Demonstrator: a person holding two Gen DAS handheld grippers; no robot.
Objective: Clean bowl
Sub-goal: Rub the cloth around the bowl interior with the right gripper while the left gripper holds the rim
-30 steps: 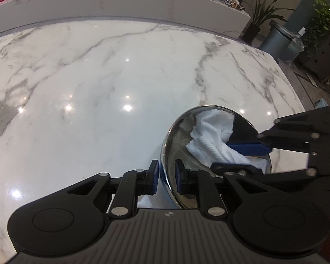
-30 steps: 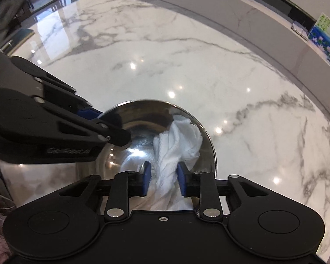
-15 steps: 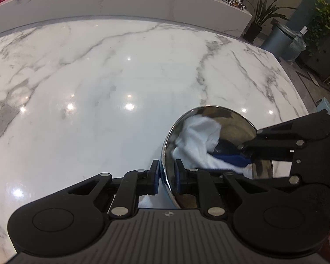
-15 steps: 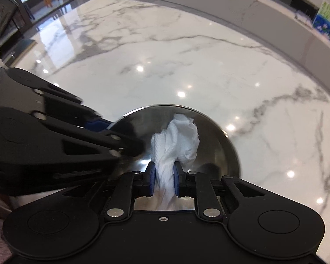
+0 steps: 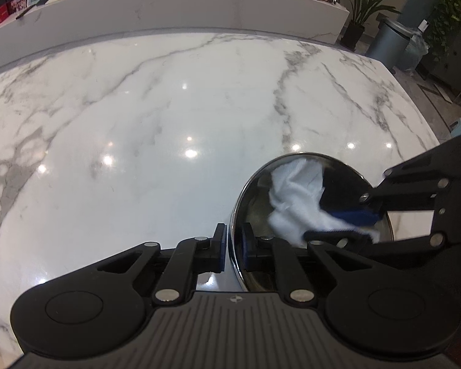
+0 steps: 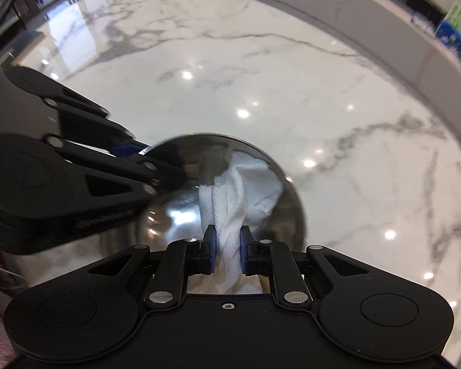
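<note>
On the marble worktop [image 5: 169, 117], the left gripper [image 5: 233, 247] pinches the steel bowl [image 5: 246, 196] by its rim at nine o'clock. Inside the bowl, the right gripper [image 6: 226, 253] is pressed together on the white cloth [image 6: 239, 184].

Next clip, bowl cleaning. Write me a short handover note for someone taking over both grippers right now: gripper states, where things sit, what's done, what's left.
Left gripper: shut on the near rim of the steel bowl, steadying it on the marble counter.
Right gripper: shut on the white cloth, whose free end is bunched inside the bowl toward its far wall.
Done: bowl held, cloth gripped and in the bowl.
Left: wipe around the inside, lift the cloth out, release the bowl. How clean the bowl is cannot be judged from the reflections.
</note>
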